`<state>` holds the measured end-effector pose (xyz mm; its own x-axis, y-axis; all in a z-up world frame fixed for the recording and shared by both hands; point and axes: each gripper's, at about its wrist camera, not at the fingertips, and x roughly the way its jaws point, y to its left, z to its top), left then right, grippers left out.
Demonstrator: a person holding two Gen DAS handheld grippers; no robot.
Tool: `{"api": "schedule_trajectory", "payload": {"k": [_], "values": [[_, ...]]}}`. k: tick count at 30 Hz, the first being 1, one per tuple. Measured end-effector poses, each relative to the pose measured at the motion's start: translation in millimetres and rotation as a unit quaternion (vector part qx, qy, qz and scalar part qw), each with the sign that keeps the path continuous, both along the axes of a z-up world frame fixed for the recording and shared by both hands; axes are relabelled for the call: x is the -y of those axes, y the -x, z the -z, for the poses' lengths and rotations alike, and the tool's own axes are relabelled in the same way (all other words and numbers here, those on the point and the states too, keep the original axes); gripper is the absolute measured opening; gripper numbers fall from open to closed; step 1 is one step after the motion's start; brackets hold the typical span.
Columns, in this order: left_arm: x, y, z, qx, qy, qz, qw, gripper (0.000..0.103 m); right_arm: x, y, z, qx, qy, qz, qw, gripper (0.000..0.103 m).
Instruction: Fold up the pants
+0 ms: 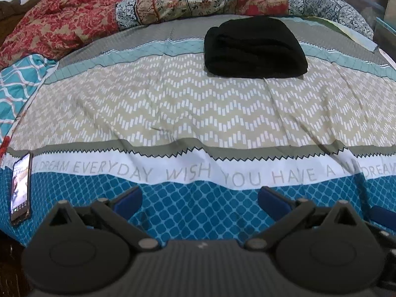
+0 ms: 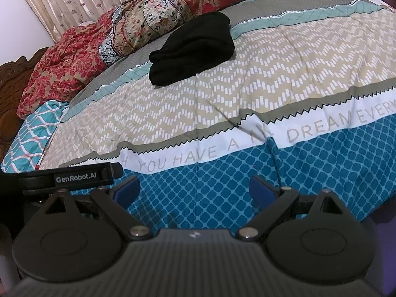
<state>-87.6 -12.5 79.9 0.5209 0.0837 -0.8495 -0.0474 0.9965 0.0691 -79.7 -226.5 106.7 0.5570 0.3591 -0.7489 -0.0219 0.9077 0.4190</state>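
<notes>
Black pants (image 1: 255, 47) lie folded into a compact bundle on the far part of the bed, across the teal stripe and the beige zigzag band; in the right wrist view the pants (image 2: 193, 49) sit upper centre. My left gripper (image 1: 200, 198) is open over the blue diamond band near the bed's front edge, far from the pants, with nothing between its blue pads. My right gripper (image 2: 195, 185) is open too, over the same blue band, holding nothing. The left gripper's labelled body (image 2: 74, 177) shows at the left of the right wrist view.
A patterned bedspread (image 1: 198, 113) covers the bed. A bunched red floral quilt (image 1: 74, 24) runs along the far side. A phone (image 1: 21, 190) with a lit screen lies at the front left edge. A teal lattice pillow (image 1: 19, 84) sits at left; a curtain (image 2: 74, 0) hangs behind.
</notes>
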Motion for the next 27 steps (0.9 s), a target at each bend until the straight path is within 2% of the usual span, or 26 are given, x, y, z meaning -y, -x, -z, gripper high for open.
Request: {"api": "schedule_trajectory", "payload": {"k": [7, 27], "values": [[-3, -3, 5, -0.021, 0.025, -0.006, 0.9995, 0.103, 1, -1, 1, -0.004, -0.001, 0.001, 1.000, 0.096], [-5, -9, 15, -0.043, 0.013, -0.012, 0.9989, 0.103, 3, -4, 3, -0.006, 0.000, 0.004, 1.000, 0.096]]}}
